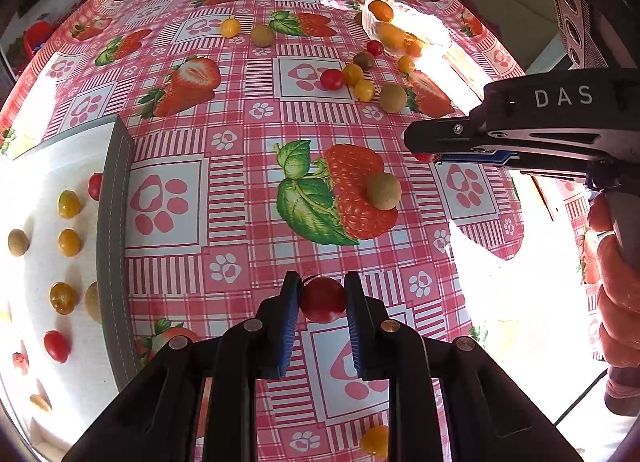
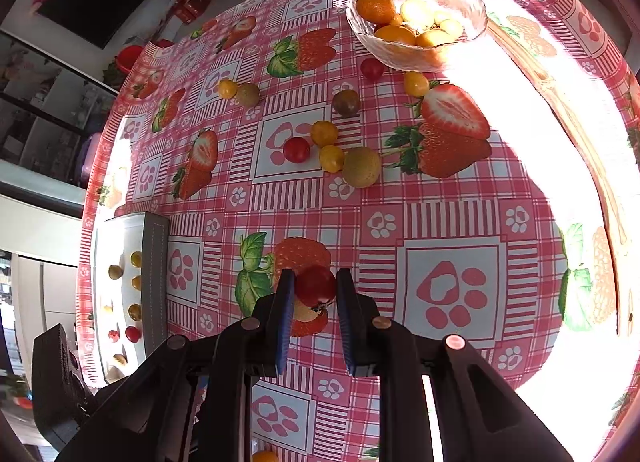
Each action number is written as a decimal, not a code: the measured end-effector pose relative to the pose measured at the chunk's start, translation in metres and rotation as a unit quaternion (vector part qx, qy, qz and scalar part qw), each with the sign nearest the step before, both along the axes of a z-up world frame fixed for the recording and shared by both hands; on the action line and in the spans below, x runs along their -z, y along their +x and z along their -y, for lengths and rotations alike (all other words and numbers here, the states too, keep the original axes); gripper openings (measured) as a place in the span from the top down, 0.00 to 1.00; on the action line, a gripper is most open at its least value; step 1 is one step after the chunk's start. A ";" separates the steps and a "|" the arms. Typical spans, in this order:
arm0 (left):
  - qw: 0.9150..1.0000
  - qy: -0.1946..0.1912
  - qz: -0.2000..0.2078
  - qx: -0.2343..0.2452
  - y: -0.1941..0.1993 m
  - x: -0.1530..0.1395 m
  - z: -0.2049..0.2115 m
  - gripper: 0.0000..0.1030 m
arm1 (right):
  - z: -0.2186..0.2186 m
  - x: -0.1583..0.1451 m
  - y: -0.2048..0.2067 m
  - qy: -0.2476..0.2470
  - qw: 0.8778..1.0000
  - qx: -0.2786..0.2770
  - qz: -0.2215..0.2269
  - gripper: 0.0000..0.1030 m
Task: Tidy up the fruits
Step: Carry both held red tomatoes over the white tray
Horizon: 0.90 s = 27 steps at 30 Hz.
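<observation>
My left gripper is shut on a red cherry tomato, held a little above the strawberry-print tablecloth. My right gripper is shut on another red cherry tomato, stalk end towards the camera. In the left wrist view the right gripper comes in from the right, a bit of its red tomato showing under the tip. A white tray with a grey rim lies at the left and holds several small red, yellow and greenish fruits.
A glass bowl of orange and yellow fruit stands at the far right. Loose small tomatoes and greenish fruits lie clustered before it; one greenish fruit lies mid-table, a yellow tomato nearest me. A person's hand holds the right gripper.
</observation>
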State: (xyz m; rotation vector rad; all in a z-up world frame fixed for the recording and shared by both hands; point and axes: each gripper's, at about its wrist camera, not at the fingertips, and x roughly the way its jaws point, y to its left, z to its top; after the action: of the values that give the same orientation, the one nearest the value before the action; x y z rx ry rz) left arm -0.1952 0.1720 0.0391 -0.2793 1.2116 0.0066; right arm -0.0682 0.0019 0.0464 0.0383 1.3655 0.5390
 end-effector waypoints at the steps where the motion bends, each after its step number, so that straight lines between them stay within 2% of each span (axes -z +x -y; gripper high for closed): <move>1: 1.000 0.000 0.001 -0.004 0.000 -0.003 -0.003 0.77 | -0.003 -0.001 -0.002 0.001 1.000 -0.003 0.000 0.78; 8: 0.999 0.002 0.020 -0.041 -0.020 -0.026 -0.035 0.77 | -0.032 -0.010 -0.021 0.002 0.999 -0.036 -0.002 0.78; 14: 0.996 0.018 0.025 -0.087 -0.044 -0.035 -0.083 0.77 | -0.077 -0.011 -0.043 0.002 0.997 -0.080 -0.009 0.78; 22: 0.985 0.056 0.022 -0.160 -0.070 -0.033 -0.160 0.77 | -0.151 -0.006 -0.072 0.007 0.989 -0.146 -0.017 0.78; 27: 0.980 0.070 0.014 -0.187 -0.073 -0.019 -0.197 0.77 | -0.196 0.004 -0.085 0.001 0.984 -0.178 -0.020 0.78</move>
State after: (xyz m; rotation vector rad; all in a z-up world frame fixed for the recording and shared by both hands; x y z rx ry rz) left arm -0.2681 0.3693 0.0583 -0.3800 1.1103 0.4117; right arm -0.1532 0.1978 0.0425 -0.1985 1.4196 0.8419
